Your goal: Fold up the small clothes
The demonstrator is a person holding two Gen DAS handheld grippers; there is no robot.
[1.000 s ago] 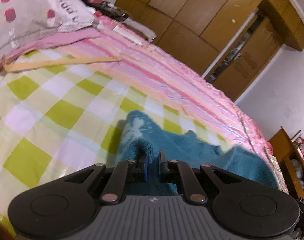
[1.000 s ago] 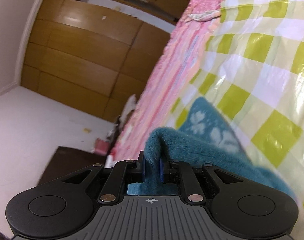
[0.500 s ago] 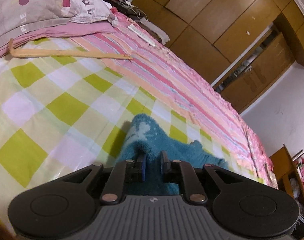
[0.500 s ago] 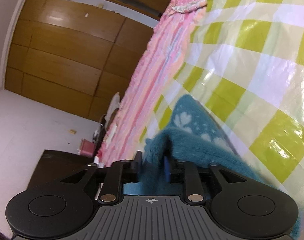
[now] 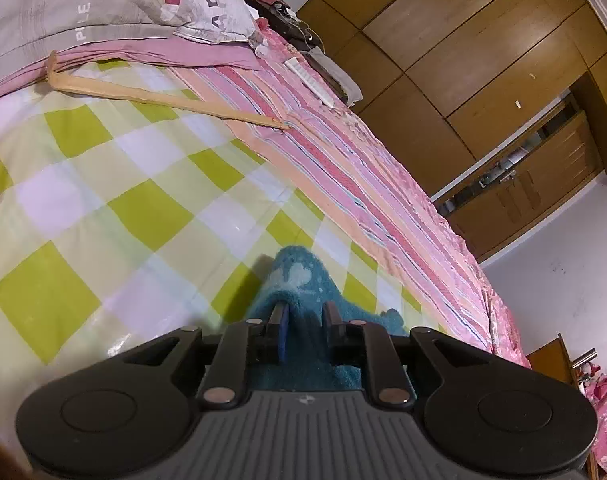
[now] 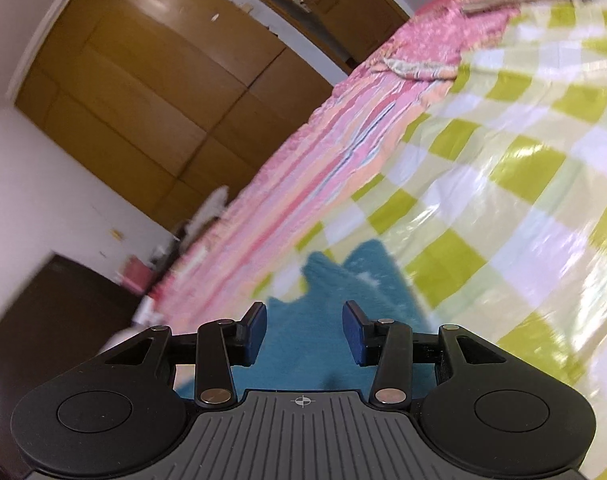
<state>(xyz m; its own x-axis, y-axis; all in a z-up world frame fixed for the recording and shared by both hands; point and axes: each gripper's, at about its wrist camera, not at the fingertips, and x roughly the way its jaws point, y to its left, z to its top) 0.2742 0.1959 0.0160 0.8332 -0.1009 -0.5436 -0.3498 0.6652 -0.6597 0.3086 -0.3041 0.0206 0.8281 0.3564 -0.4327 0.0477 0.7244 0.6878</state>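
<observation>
While both grippers, left gripper (image 5: 303,322) and right gripper (image 6: 303,330), are opening, the fuzzy teal garment (image 6: 343,280) is settling, released, onto the checked yellow-green bedcover (image 5: 103,200).

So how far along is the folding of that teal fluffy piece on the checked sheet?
Looks done: the teal garment lies on the green checked sheet. In hand: the right gripper is opening, pads clear of the cloth; the left gripper is opening too, fabric between its jaws. Left: pulling clear and any further fold; whether it's neat can't be seen.
</observation>
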